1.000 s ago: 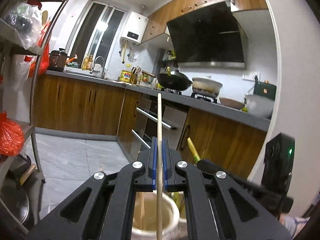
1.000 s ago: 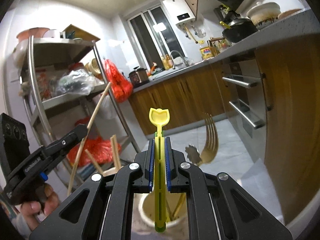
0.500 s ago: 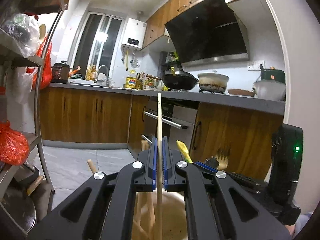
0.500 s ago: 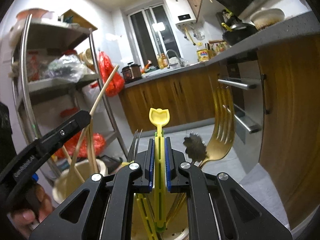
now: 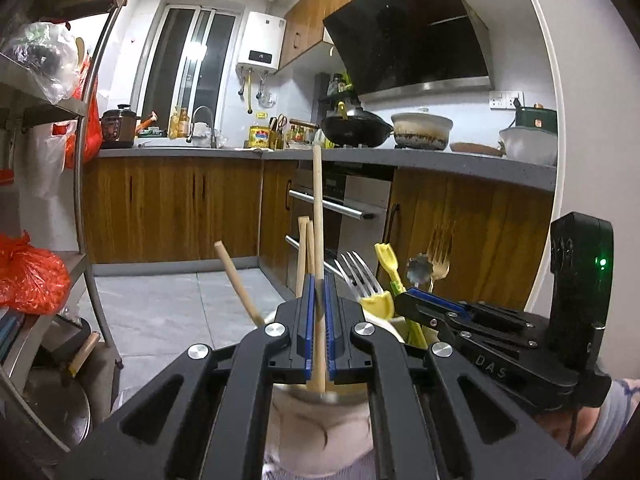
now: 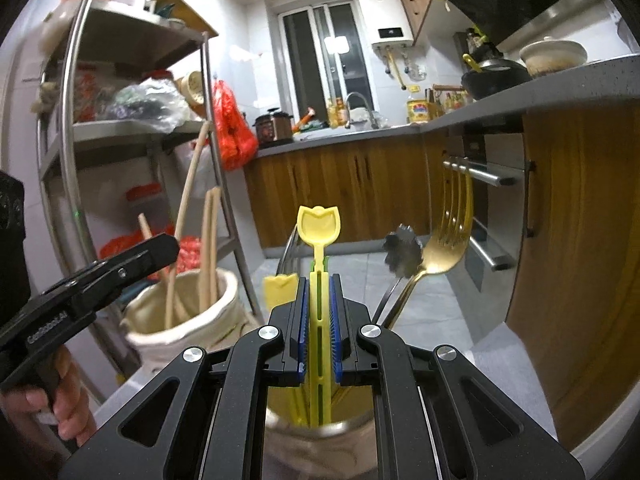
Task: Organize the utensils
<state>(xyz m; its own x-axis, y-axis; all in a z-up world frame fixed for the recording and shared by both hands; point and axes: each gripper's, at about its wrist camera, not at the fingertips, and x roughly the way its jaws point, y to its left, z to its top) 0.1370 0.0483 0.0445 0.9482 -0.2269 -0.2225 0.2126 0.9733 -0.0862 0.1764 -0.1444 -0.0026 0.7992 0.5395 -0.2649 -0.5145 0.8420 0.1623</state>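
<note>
Upright forks (image 6: 448,232) crowd right cup; chopsticks (image 6: 210,248) fill left cup (image 6: 192,328).

Dim kitchen, ceiling light glare, strong fisheye warping at edges, near holders blurred.

So there's a long pale wooden chopstick (image 5: 318,216) standing upright, lower end down in a cream ceramic holder (image 6: 200,326) with a few more wooden sticks (image 6: 210,248) leaning in it. Right beside that, a yellow plastic tulip-topped utensil (image 6: 319,236) stands upright in a second pot (image 6: 316,440), next to a gold metal fork (image 6: 448,240), a silver fork (image 5: 358,276) and a flower-headed spoon (image 6: 402,256).
</note>
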